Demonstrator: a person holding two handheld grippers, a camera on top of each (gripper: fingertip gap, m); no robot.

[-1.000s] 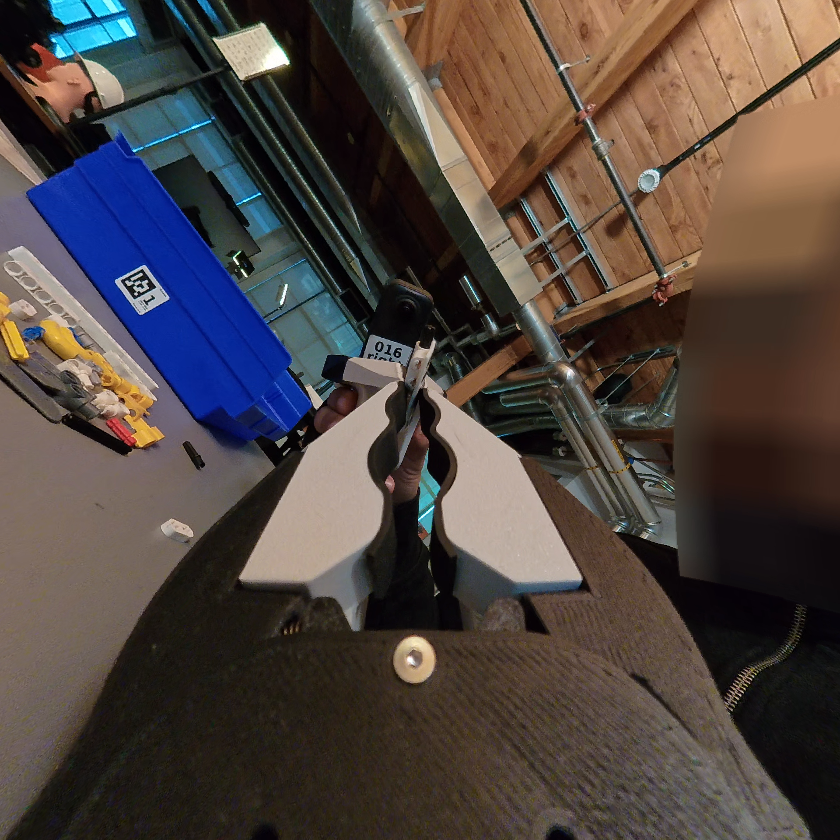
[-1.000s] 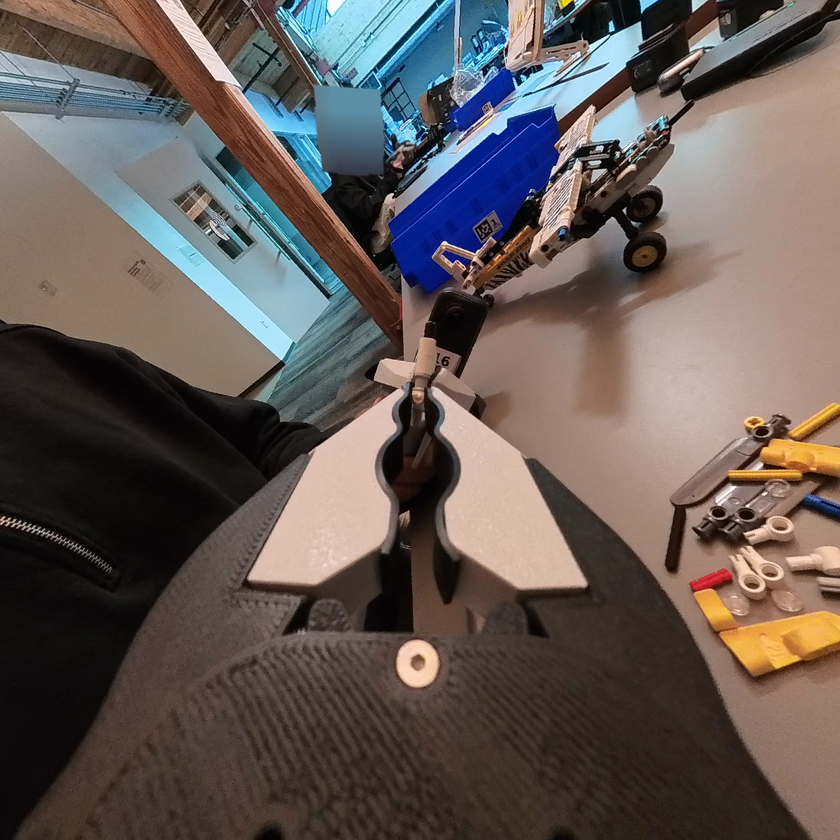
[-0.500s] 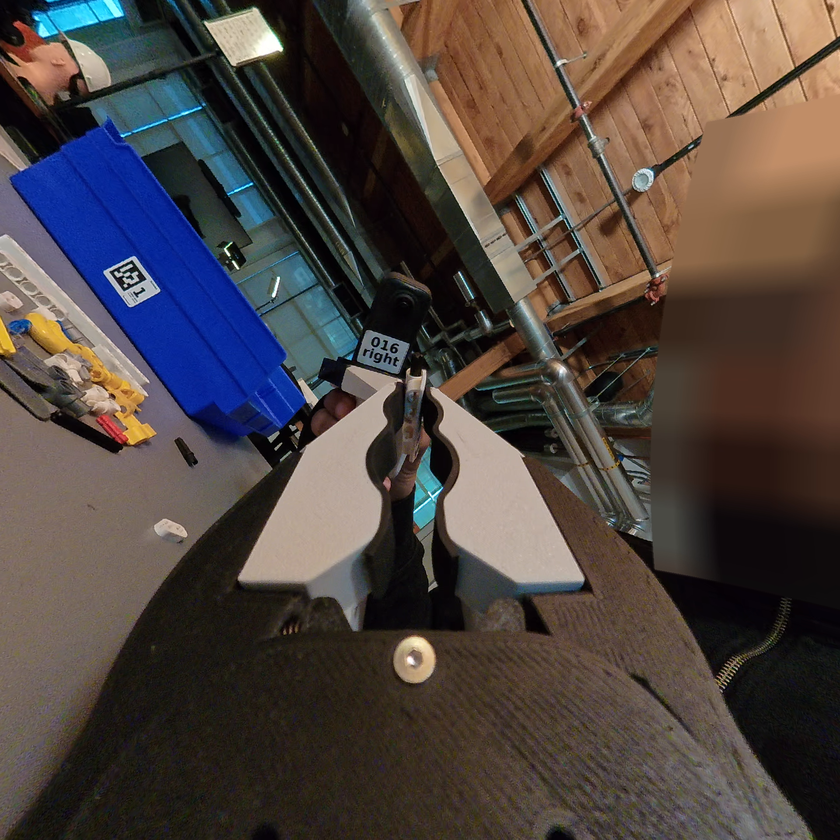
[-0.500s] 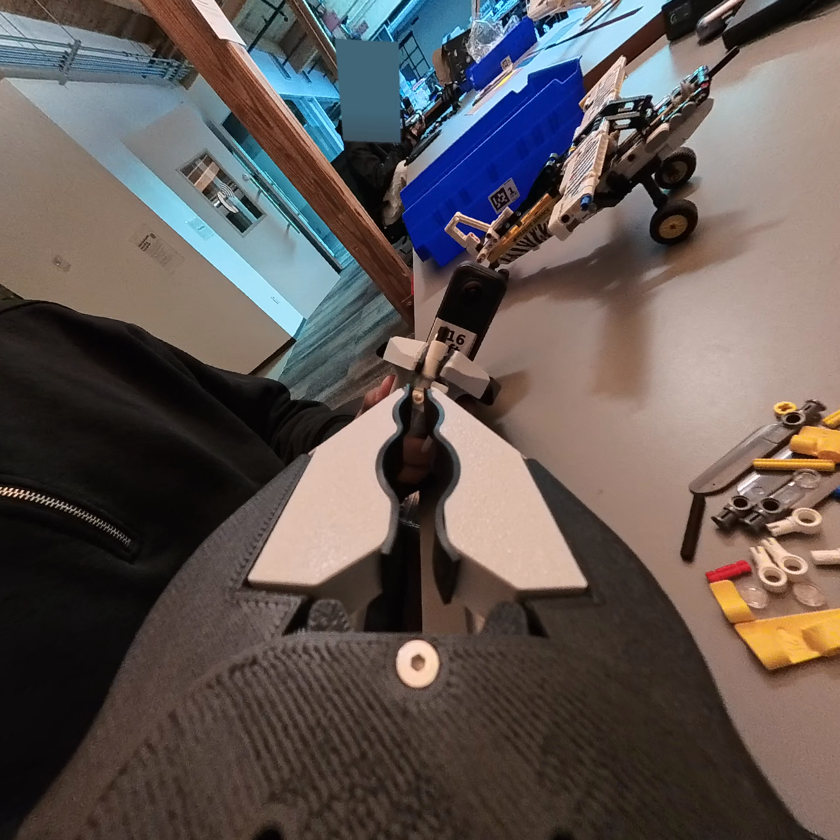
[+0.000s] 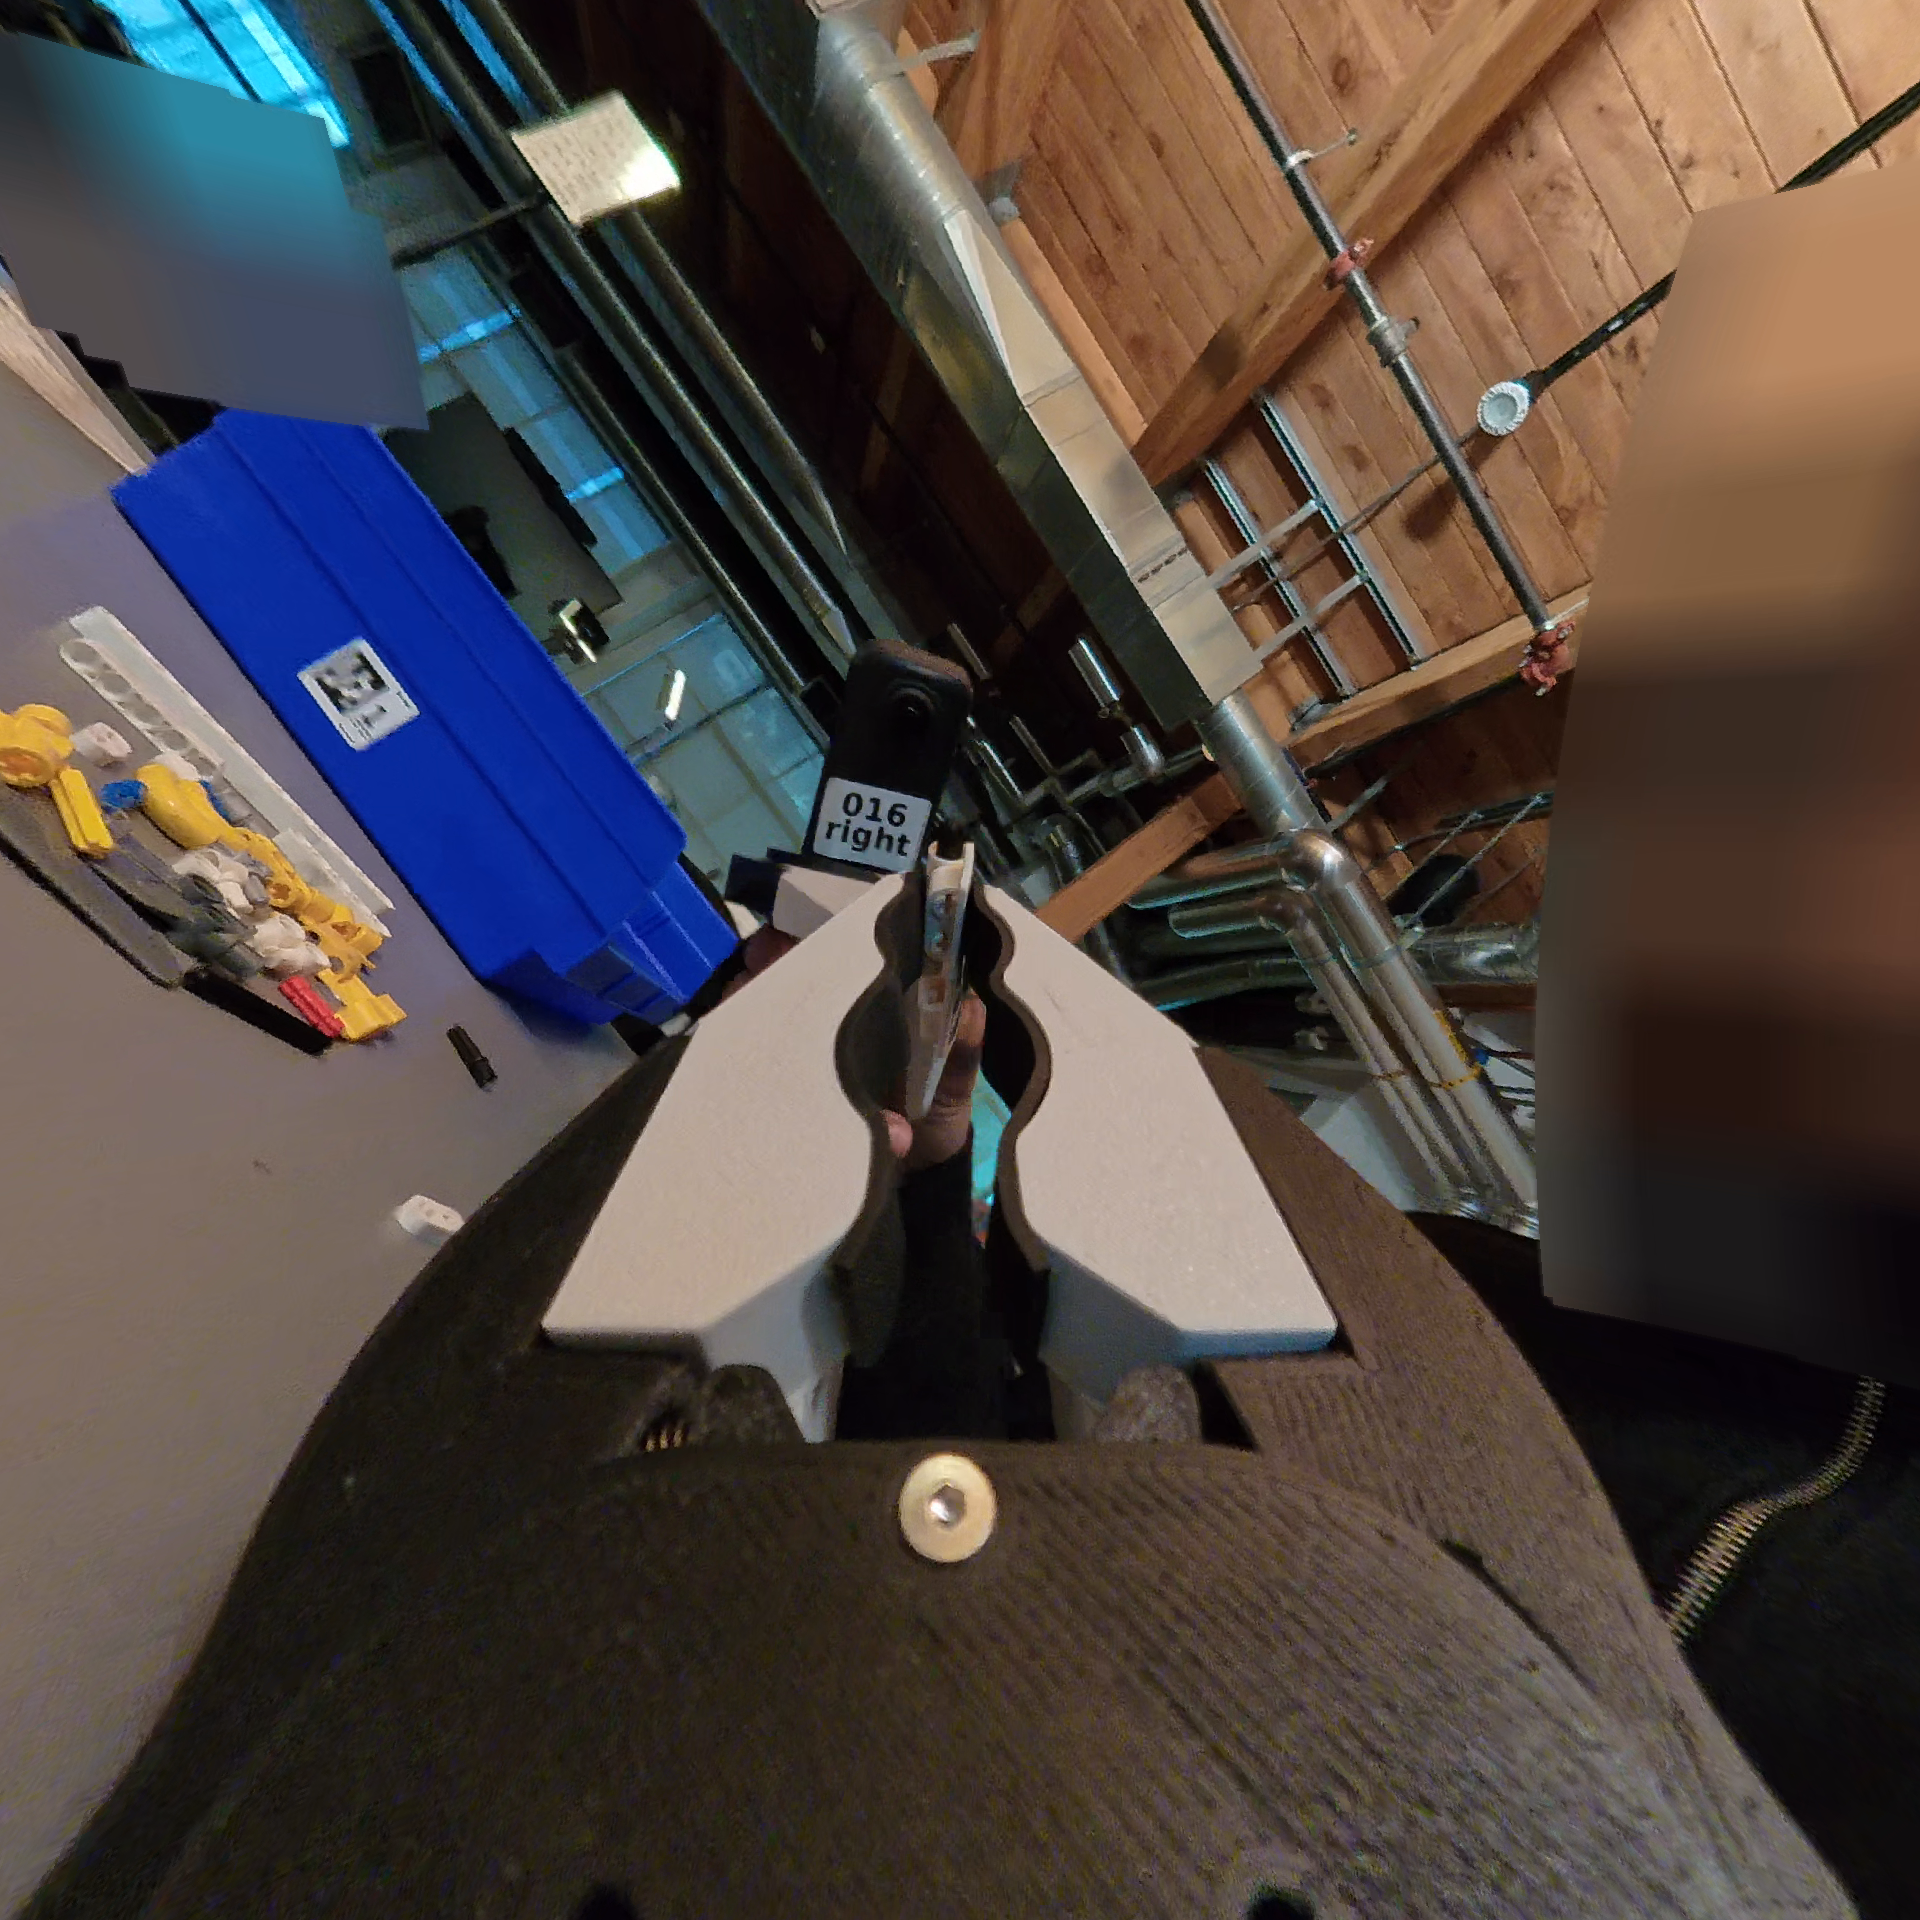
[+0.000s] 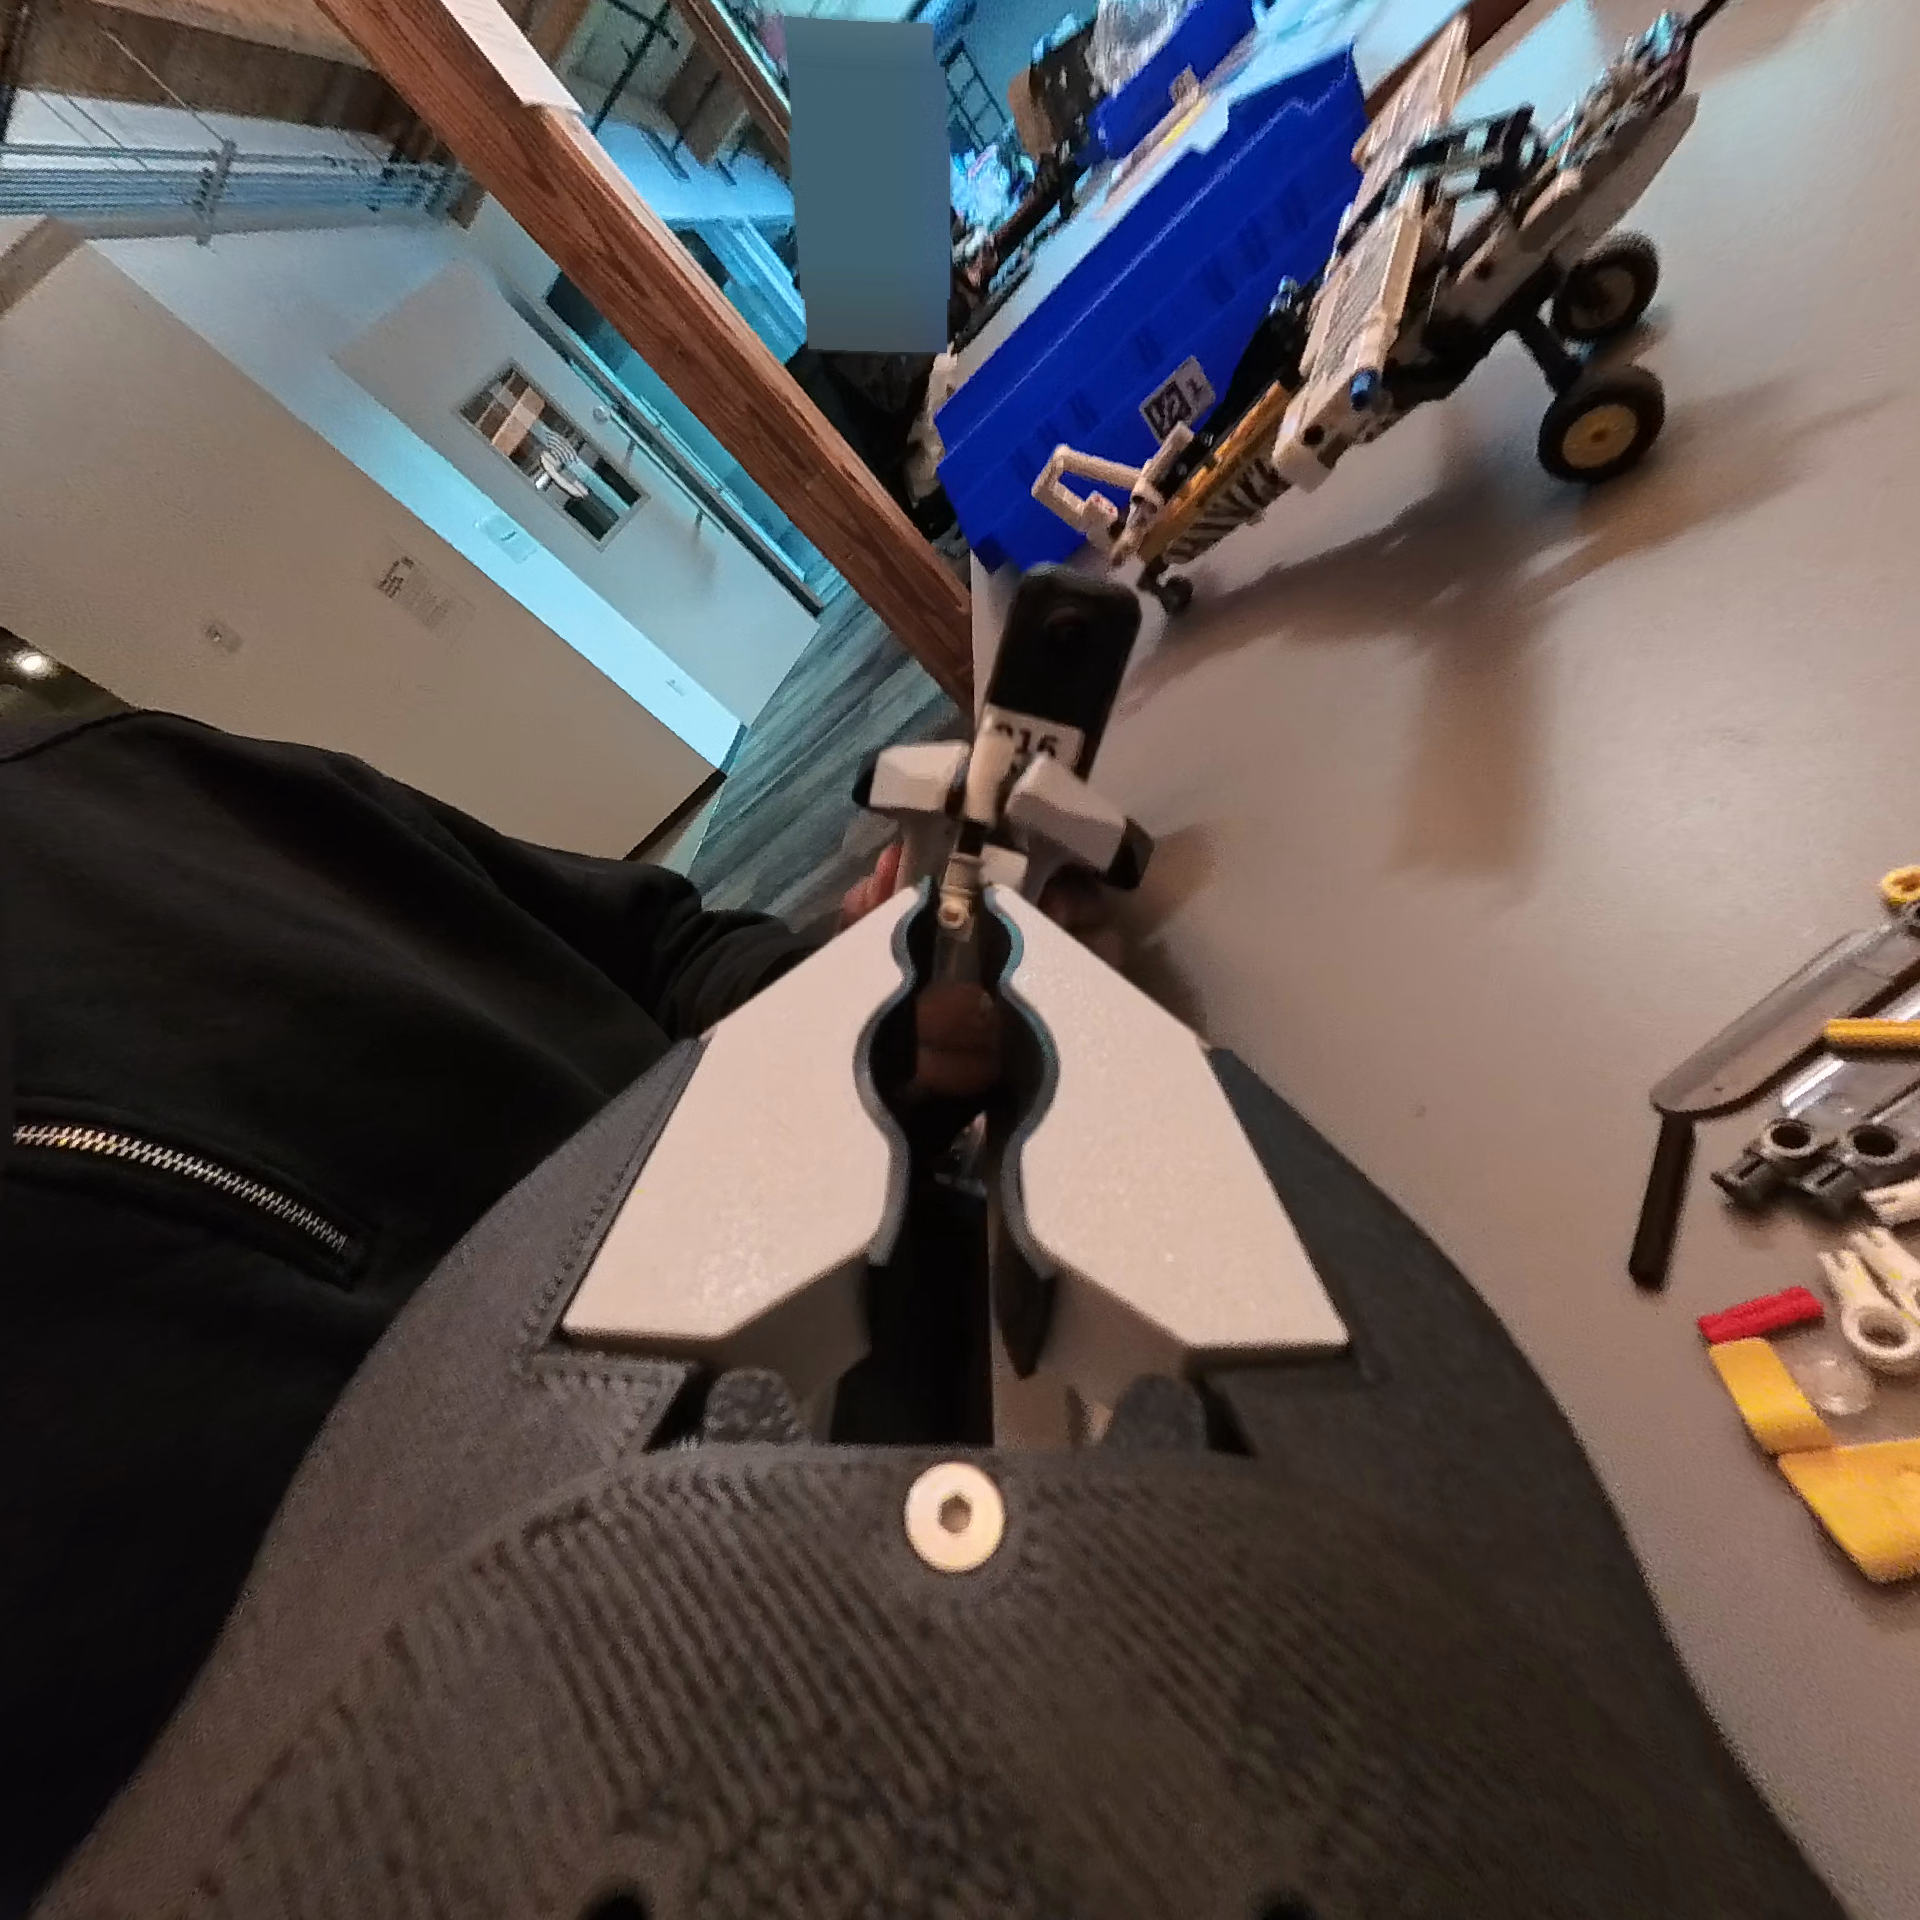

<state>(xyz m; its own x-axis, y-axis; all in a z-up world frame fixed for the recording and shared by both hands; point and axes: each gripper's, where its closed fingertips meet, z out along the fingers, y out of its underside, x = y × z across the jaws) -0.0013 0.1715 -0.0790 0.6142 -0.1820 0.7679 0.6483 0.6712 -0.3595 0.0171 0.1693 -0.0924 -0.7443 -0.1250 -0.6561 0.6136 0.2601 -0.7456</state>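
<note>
While the two tools face each other above the grey table [image 6: 1455,831], we see our left gripper [image 5: 948,904] nipped almost shut on a thin white plastic strip [image 5: 948,883], held edge-on between its pale fingertips. Our right gripper [image 6: 961,904] is pinched just as narrowly on a small white-tipped pin [image 6: 954,914], which lines up with that strip. We judge steadiness matters most: firm pinches, both tools on one line, so neither slender part twists. Loose yellow, white and red building pieces [image 5: 260,883] lie beside a blue plastic bin [image 5: 416,675], well apart.
</note>
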